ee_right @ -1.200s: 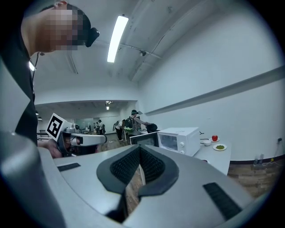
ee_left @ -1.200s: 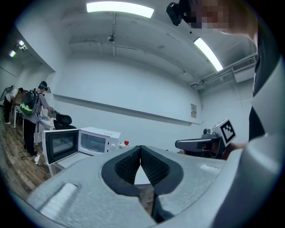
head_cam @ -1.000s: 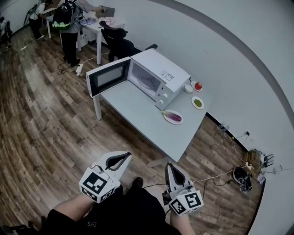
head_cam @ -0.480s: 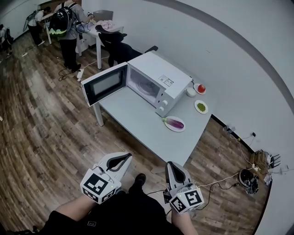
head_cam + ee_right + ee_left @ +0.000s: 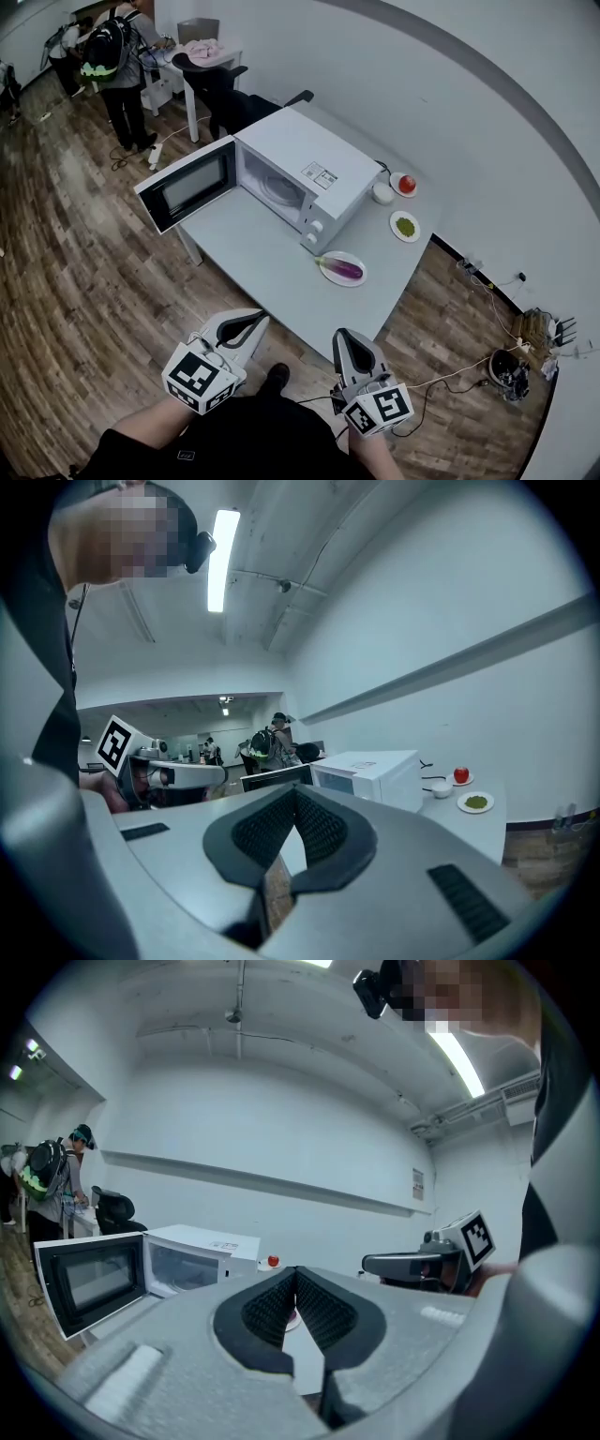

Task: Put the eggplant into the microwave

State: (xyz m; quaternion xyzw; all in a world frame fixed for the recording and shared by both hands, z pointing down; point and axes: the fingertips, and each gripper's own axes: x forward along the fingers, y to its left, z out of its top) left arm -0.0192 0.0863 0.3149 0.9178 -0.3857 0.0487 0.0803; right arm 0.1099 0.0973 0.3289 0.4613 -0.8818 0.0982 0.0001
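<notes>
A purple eggplant (image 5: 346, 270) lies on a white plate (image 5: 328, 273) near the front right of the grey table (image 5: 251, 251). Left of it stands the white microwave (image 5: 302, 171), its door (image 5: 186, 184) swung wide open to the left. Both grippers hang over the wooden floor, short of the table's near edge. My left gripper (image 5: 265, 319) is shut and holds nothing, and so is my right gripper (image 5: 338, 335). In the left gripper view the jaws (image 5: 295, 1271) meet at the tips, with the microwave (image 5: 192, 1253) beyond. The right gripper view shows closed jaws (image 5: 293, 792) and the microwave (image 5: 371, 772).
Behind the eggplant's plate are a small plate of something green (image 5: 405, 226), a white bowl (image 5: 382, 192) and a red fruit (image 5: 406, 184) on a plate. A black chair (image 5: 221, 86) and people at a desk (image 5: 111, 54) stand far left. Cables (image 5: 506, 361) lie on the floor at right.
The table and microwave have come closer and lower in the head view as both grippers moved toward them. Both grippers stayed shut and empty.
</notes>
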